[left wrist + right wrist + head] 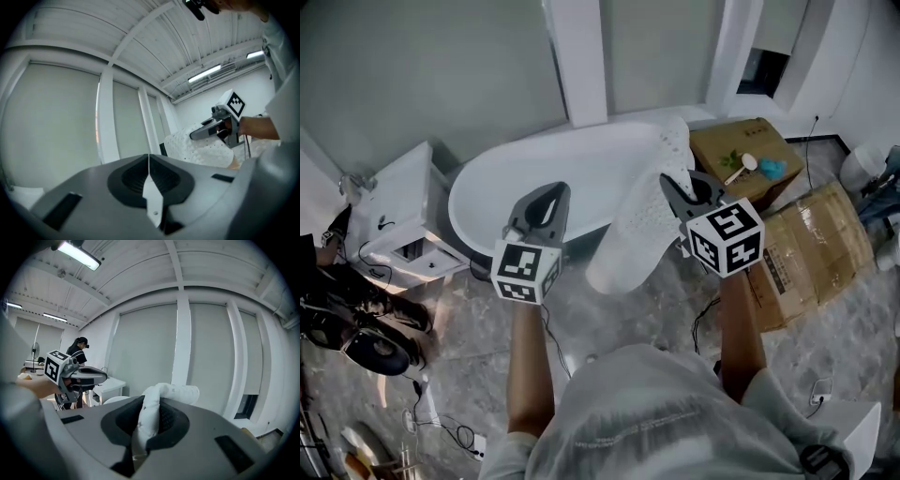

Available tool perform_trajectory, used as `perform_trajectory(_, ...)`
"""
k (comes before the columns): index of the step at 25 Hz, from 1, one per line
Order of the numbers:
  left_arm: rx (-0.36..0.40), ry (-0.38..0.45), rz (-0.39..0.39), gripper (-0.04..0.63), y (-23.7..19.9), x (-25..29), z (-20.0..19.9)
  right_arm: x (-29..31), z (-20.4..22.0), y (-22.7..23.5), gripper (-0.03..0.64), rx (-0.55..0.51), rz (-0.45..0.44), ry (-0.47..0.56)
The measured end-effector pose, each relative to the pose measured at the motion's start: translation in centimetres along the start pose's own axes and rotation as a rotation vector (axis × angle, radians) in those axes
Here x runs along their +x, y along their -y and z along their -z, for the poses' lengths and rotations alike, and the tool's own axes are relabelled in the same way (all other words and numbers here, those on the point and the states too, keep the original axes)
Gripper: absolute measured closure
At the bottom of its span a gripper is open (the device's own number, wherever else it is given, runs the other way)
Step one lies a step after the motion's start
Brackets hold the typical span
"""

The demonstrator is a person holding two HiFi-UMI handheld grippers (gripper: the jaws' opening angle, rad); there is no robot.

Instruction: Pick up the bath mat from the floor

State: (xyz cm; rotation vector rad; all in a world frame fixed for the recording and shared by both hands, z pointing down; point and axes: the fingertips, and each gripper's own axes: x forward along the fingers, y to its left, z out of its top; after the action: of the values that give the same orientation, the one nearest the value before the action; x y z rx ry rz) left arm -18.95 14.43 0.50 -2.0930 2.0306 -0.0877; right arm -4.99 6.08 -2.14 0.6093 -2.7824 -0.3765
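The bath mat [639,230] hangs clear of the floor in front of the bathtub [506,178], pinched at its top edge by the right claw [673,192]. The left claw [546,202] is closed on nothing. The pick-up looks practically done to me.

Bath mat [642,220]: one.
Grippers: two, the left gripper [549,193] and the right gripper [669,186].
Marker cubes: two, one per gripper, left cube [525,272] and right cube [727,234].
Bathtub [525,173]: one.
Cardboard boxes: two, a small box [722,145] and a larger box [816,248].
White cabinet [398,211]: one.
White spoon [741,169]: one.
Teal item [772,169]: one.
Persons: two, the wearer [675,412] and a bystander [79,352].
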Motion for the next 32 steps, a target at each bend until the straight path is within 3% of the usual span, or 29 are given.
perform_trajectory(15,0.101,0.048,-0.075,0.578,-2.3,-1.1,-5.4,0.2,-4.6,-0.6,0.584,-0.09,-0.014,0.08)
perform_trajectory(32,0.081,0.024,-0.061,0.578,-1.5,-1.1,-4.4,-0.6,-3.6,-1.1,0.584,-0.071,-0.037,0.067)
